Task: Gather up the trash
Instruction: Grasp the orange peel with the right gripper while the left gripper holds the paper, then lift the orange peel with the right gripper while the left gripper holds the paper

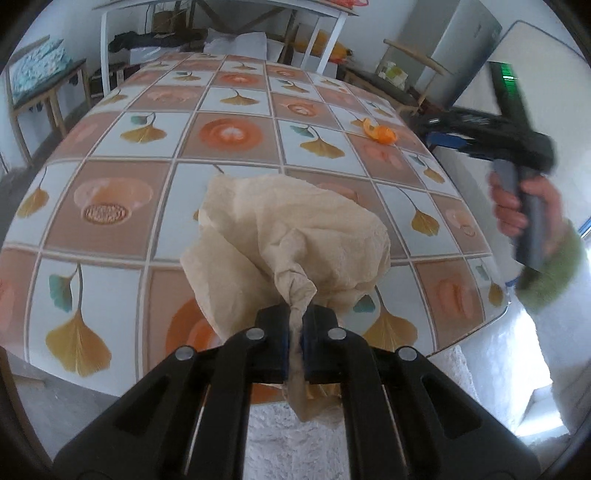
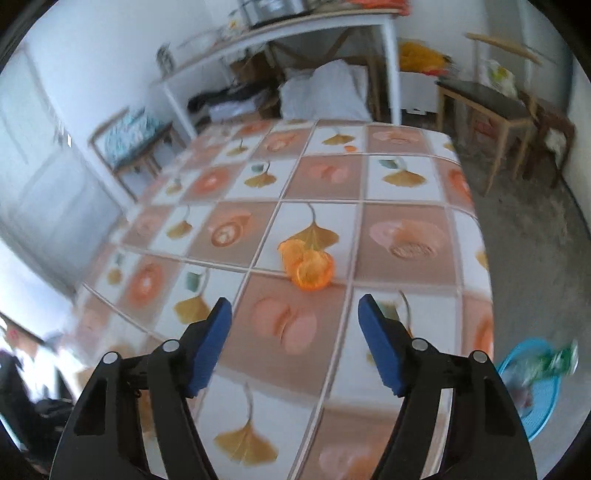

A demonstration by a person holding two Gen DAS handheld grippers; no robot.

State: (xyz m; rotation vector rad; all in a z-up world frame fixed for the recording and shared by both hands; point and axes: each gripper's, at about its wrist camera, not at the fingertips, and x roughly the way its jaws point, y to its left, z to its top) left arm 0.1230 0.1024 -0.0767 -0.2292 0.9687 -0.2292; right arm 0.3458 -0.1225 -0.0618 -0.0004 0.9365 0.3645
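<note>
In the left wrist view my left gripper (image 1: 298, 314) is shut on a twisted corner of a crumpled beige paper napkin (image 1: 291, 225), which hangs lifted over the patterned tablecloth (image 1: 155, 110). An orange peel (image 1: 380, 132) lies at the far right of the table. Beyond it a hand in a green sleeve holds my right gripper (image 1: 439, 129). In the right wrist view the right gripper (image 2: 294, 306) is open above the table, with nothing between its blue pads (image 2: 380, 339). The orange peel (image 2: 306, 264) lies just ahead of the fingertips.
A blue basket (image 2: 535, 395) holding green and other trash stands on the floor by the table's right edge. Wooden stools (image 2: 491, 107) and a white table (image 2: 295, 33) with stored goods stand behind. A small orange scrap (image 2: 349, 148) lies far back on the cloth.
</note>
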